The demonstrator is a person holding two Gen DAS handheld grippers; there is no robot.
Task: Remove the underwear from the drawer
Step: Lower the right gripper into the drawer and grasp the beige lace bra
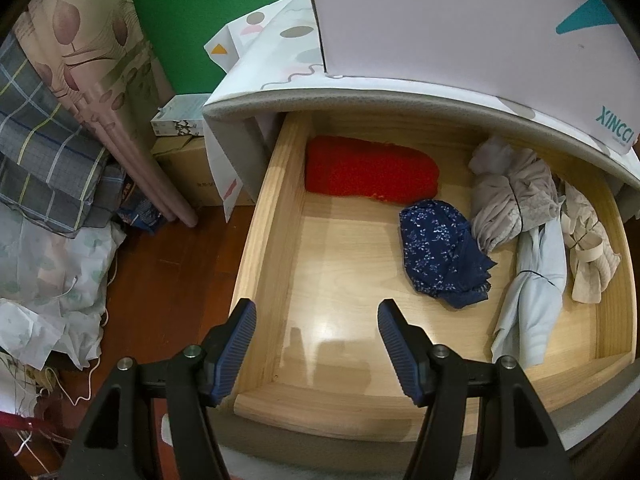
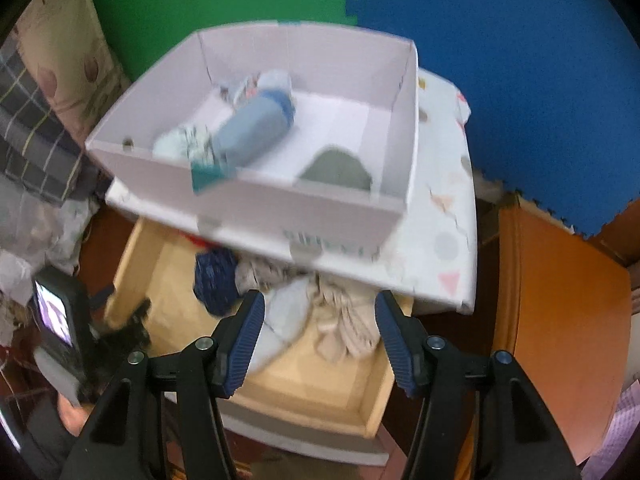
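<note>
- Looking down through the left wrist camera, I see the wooden drawer (image 1: 280,208) pulled open, with a folded red garment (image 1: 370,170) at its back, navy floral underwear (image 1: 442,250) mid-floor, and a heap of beige and pale-blue garments (image 1: 532,220) along the right side.
- My left gripper (image 1: 316,312) hovers over the bare near-left floor, jaws apart, nothing between them.
- My right gripper (image 2: 320,312) also stands parted and empty, above the beige heap (image 2: 348,320); the view is blurred.
- From the left jaws the navy piece lies ahead and rightward, its long axis running front to back.
- Judging by both views, the right gripper sits nearer the clothes.
- On the cabinet top, a white box (image 2: 360,208) already holds several rolled garments.
</note>
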